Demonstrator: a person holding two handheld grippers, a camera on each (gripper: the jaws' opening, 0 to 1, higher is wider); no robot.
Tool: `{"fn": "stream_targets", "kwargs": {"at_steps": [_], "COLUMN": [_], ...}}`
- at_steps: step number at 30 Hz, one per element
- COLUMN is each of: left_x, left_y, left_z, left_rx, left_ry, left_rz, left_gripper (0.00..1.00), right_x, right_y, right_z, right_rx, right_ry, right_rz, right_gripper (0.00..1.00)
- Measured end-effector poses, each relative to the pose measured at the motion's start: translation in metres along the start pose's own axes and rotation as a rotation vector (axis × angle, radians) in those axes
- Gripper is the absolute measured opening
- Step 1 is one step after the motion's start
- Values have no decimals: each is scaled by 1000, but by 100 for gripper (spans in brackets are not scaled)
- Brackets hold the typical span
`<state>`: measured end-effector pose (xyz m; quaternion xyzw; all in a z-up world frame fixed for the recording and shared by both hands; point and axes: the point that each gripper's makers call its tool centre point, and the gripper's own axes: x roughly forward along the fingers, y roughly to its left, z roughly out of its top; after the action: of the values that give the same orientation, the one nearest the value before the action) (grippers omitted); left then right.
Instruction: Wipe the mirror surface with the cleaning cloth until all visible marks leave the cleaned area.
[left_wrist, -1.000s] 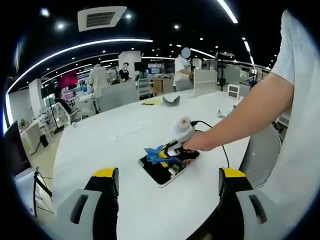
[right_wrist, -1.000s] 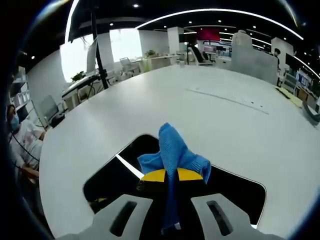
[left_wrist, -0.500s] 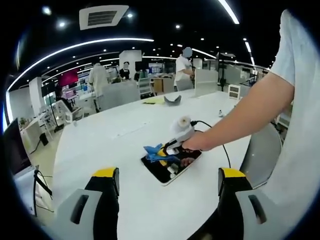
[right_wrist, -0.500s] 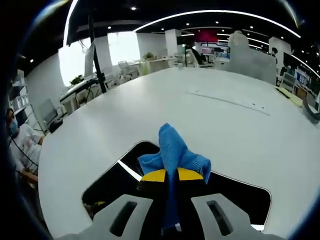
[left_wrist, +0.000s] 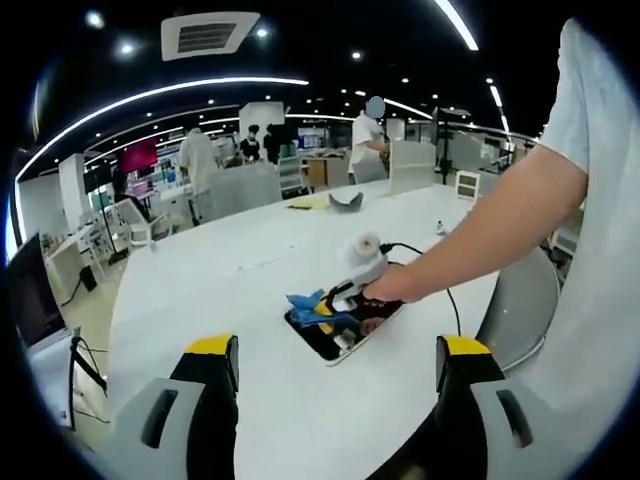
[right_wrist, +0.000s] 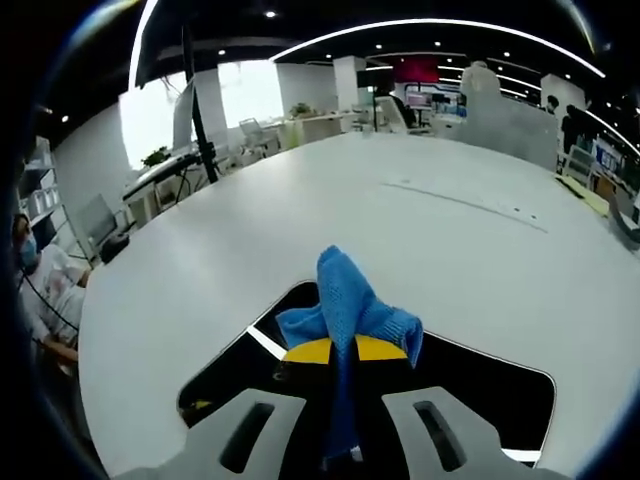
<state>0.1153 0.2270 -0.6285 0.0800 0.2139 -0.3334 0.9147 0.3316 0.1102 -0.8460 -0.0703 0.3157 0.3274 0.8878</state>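
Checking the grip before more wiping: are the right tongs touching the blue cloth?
Touching. In the right gripper view the right tongs are shut on the blue cloth, which bunches out above their yellow tips, over the mirror.

White round table, distant people (standing), a grey chair.

Left gripper: jaws spread wide apart, nothing between them, held up off the table.
Right gripper: jaws pressed together on the blue cloth, tips lowered against the mirror.
Right arm: bare forearm stretched out from the right in the left gripper view, hand wrapped around the right gripper's handle.
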Motion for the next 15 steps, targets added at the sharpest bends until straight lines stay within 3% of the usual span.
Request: {"fn": "stream_targets", "kwargs": {"at_steps": [15], "left_x": [-14], "left_y": [0], "left_z": [-2], "left_rx": [5], "left_ry": [-22], "left_rz": [-28], "left_gripper": [82], "right_x": [-14], "right_y": [27], "right_z": [-14], "right_rx": [7], "right_ry": [15], "right_rz": [10], "right_gripper": [1]}}
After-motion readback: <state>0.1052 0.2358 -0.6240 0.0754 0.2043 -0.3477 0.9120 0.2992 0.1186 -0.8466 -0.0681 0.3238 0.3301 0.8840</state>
